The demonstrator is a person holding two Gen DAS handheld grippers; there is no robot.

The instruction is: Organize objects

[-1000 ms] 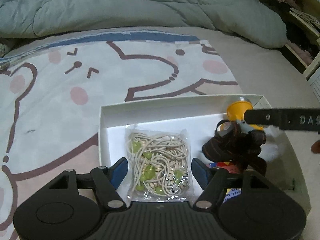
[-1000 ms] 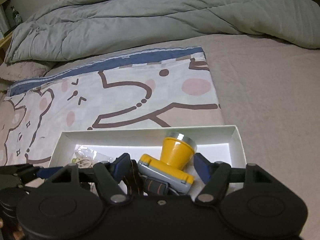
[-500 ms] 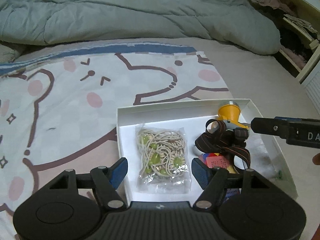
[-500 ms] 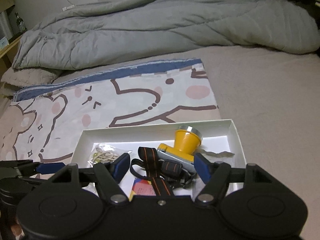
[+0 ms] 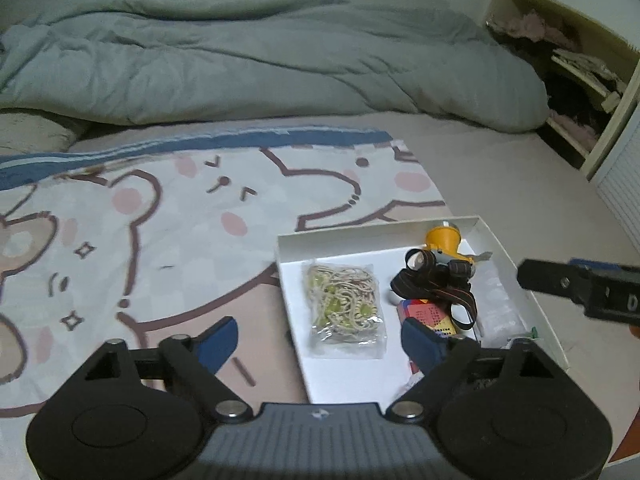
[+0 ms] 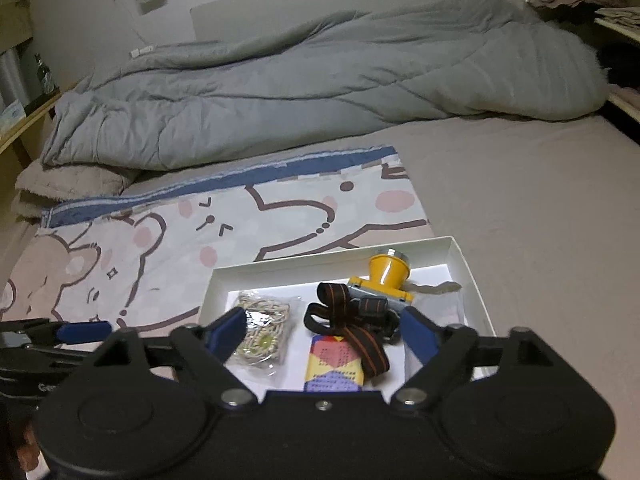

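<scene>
A white shallow box (image 5: 288, 264) (image 6: 468, 264) lies on the bed. In it are a clear bag of beige cord with green beads (image 5: 346, 310) (image 6: 264, 328), a yellow headlamp (image 5: 442, 242) (image 6: 388, 272) with a dark orange-striped strap (image 5: 448, 294) (image 6: 356, 336), and a colourful patterned card pack (image 5: 430, 316) (image 6: 334, 364). My left gripper (image 5: 320, 338) is open and empty, above the box's near left part. My right gripper (image 6: 324, 330) is open and empty, above the box's near edge; it also shows in the left wrist view (image 5: 576, 284).
The box sits at the right edge of a cartoon bear blanket (image 5: 160, 232) (image 6: 168, 240). A rumpled grey duvet (image 5: 260, 64) (image 6: 320, 80) lies across the far side. Shelves with clutter (image 5: 576, 68) stand at the far right.
Both grippers have pulled back and up from the box, so it looks smaller and farther. The headlamp and strap lie in the box, free of the right gripper.
</scene>
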